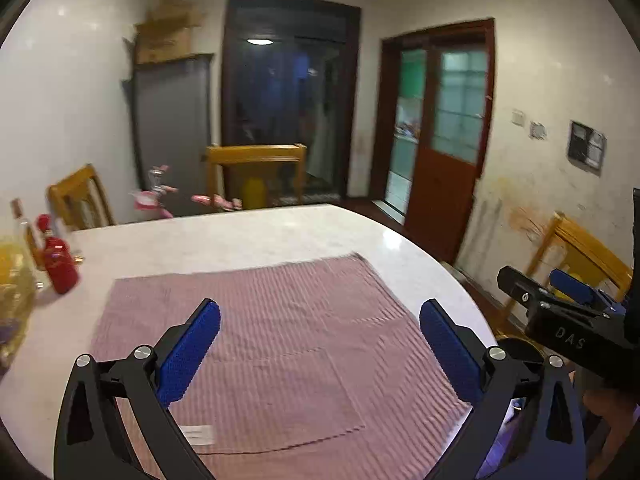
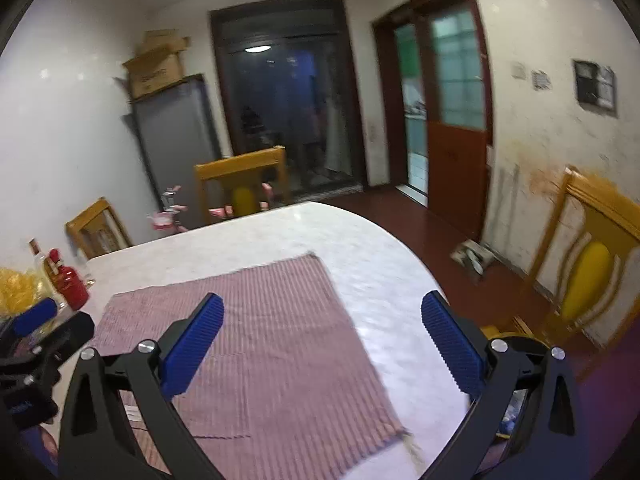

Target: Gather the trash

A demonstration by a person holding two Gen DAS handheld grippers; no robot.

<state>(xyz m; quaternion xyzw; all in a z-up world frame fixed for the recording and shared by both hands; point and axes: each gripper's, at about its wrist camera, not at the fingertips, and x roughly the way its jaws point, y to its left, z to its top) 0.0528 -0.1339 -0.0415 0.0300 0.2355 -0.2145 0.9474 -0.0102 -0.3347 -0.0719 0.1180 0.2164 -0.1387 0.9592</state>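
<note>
My left gripper (image 1: 320, 344) hangs open over a pink striped cloth (image 1: 272, 340) spread on a white marble table (image 1: 240, 236); nothing is between its blue pads (image 1: 192, 352). My right gripper (image 2: 322, 340) is open too and empty, above the cloth's right part (image 2: 260, 320) and the table's right edge. Each gripper shows in the other's view: the right one (image 1: 536, 280) beyond the table's right side, the left one (image 2: 56, 320) at the far left. No loose trash shows on the cloth. A small white label (image 1: 196, 434) lies at its near edge.
A red bottle (image 1: 60, 264), a clear bottle (image 1: 24, 232) and yellow stuff (image 2: 16, 288) stand at the table's left. Wooden chairs (image 2: 240, 184) ring the table, one at the right (image 2: 592, 264). A crumpled box-like thing (image 2: 472, 256) lies on the floor by the wall.
</note>
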